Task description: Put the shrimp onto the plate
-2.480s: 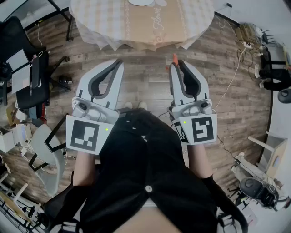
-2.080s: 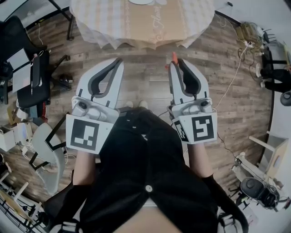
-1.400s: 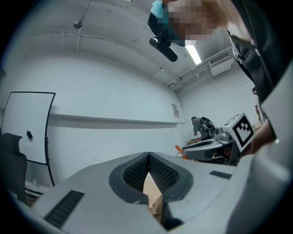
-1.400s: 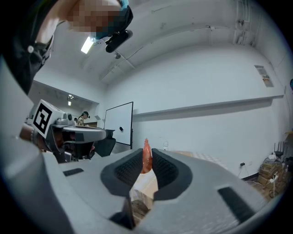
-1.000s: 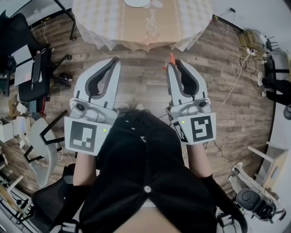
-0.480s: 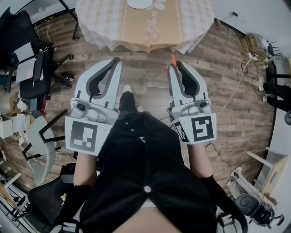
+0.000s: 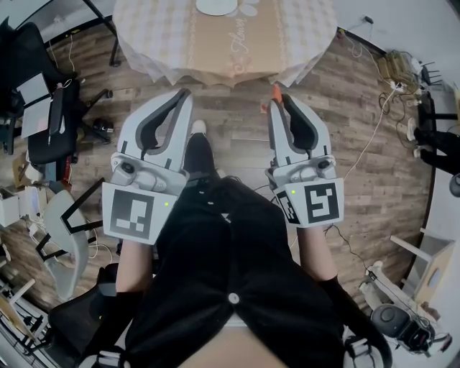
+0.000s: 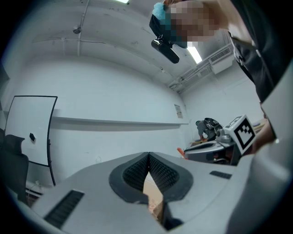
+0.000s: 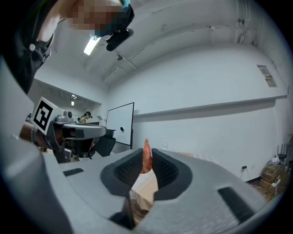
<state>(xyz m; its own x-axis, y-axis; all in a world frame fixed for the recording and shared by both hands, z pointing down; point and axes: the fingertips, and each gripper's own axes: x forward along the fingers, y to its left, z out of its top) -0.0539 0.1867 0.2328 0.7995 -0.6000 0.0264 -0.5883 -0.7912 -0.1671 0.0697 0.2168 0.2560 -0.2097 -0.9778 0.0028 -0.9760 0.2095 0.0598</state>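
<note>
My right gripper [image 7: 277, 100] pinches the shrimp [image 9: 146, 157] upright between its tips, just short of the table [image 7: 287, 36]. My left gripper [image 7: 187, 94], also near the table's edge, is closed and empty. The plate [image 7: 215, 6] sits on the table's far side.

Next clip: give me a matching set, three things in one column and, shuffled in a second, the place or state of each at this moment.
Things:
1. shrimp
2. left gripper
3. plate

Places or states:
A. lying on the table, at the top edge of the head view
B. jaws together with nothing between them
C. pinched upright in the right gripper, held above the floor short of the table

Pairs: 1-C, 2-B, 3-A
</note>
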